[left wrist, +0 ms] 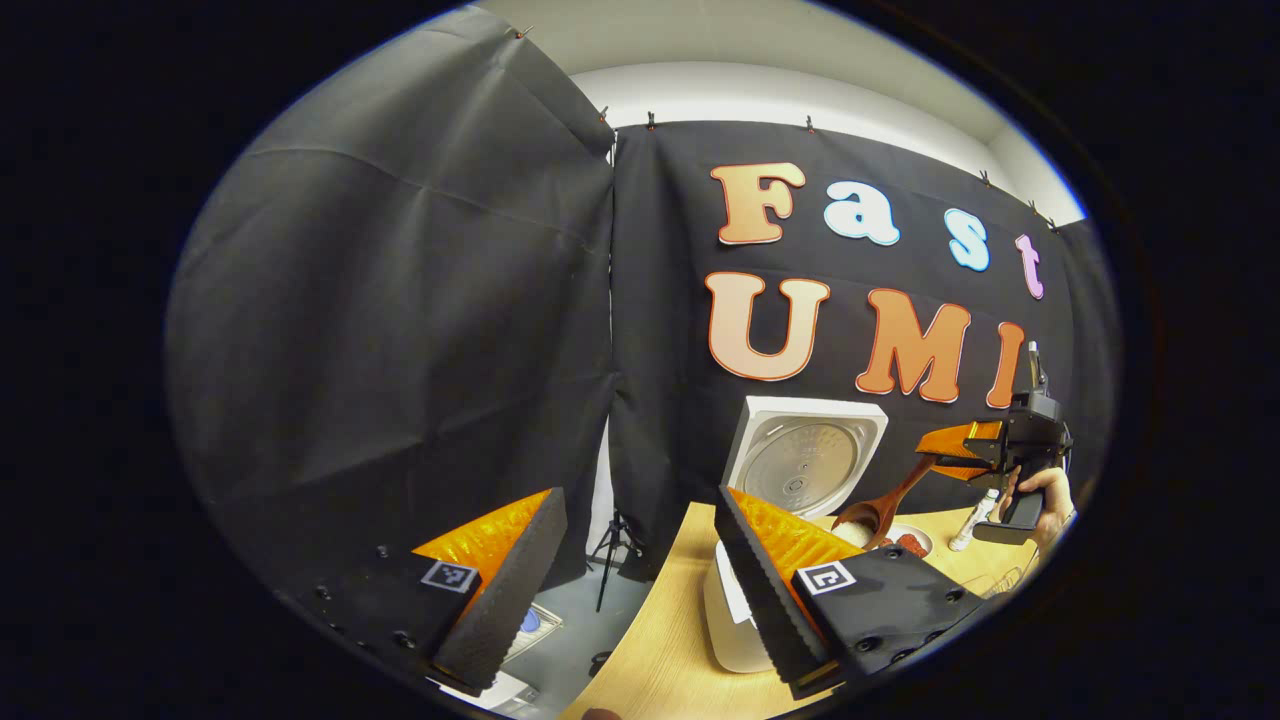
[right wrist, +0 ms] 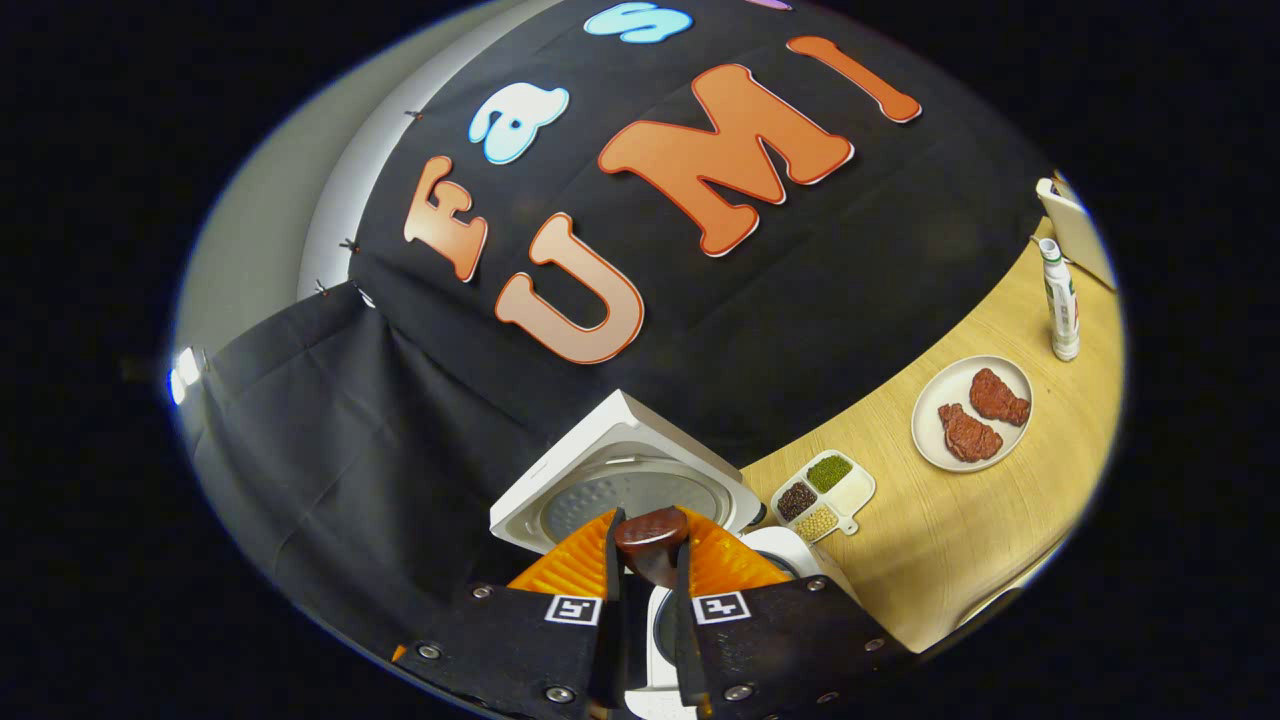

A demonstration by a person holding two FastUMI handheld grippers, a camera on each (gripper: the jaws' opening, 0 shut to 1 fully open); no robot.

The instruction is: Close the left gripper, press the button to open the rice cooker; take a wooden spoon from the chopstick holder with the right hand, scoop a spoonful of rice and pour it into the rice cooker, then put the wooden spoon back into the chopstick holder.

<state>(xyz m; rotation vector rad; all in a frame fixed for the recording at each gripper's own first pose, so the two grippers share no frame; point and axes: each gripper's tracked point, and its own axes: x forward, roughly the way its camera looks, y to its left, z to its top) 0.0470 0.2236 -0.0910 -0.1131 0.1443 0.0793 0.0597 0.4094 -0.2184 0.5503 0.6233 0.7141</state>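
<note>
Above the open rice cooker (left wrist: 800, 470), the right gripper (right wrist: 650, 580) clamps the wooden spoon (left wrist: 885, 505) by its handle, bowl tilted down. The spoon looks light and stiff; a handle grip suits it. The left gripper (left wrist: 640, 590) hangs wide open, empty.

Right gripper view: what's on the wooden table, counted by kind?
Rice cooker, lid open: 1
Divided dish of grains and beans: 1
Plate: 1
Reddish-brown meat pieces on it: 2
White bottle: 1
Total: 6
</note>
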